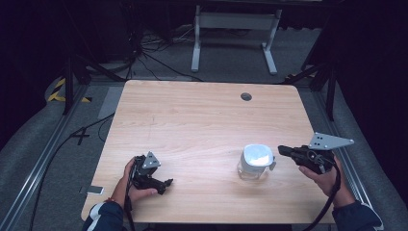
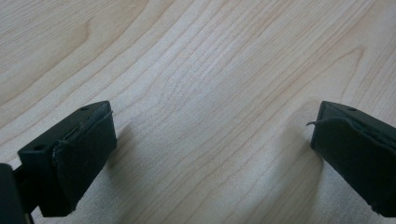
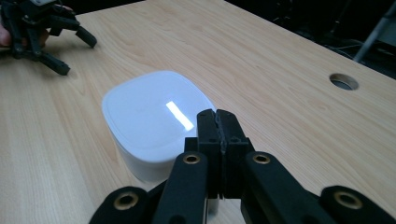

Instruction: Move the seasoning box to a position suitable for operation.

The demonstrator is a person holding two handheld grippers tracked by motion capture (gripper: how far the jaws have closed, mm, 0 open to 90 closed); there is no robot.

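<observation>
Starting at the left, I have my left gripper (image 1: 161, 184) resting low on the wooden table (image 1: 192, 120) near its front edge, jaws spread wide with only bare wood between them. Well apart from it, toward the right, stands the white lidded container (image 1: 255, 161), upright; its lower part looks clear, though I can't be sure from up here. My right gripper (image 3: 217, 122) sits just beside that container's right side, jaws pressed fully together and gripping nothing. My worry is that closed tip: pushed forward as it is, it would shove or tip the light container instead of grasping it, and the left gripper is too far off to steady it.
</observation>
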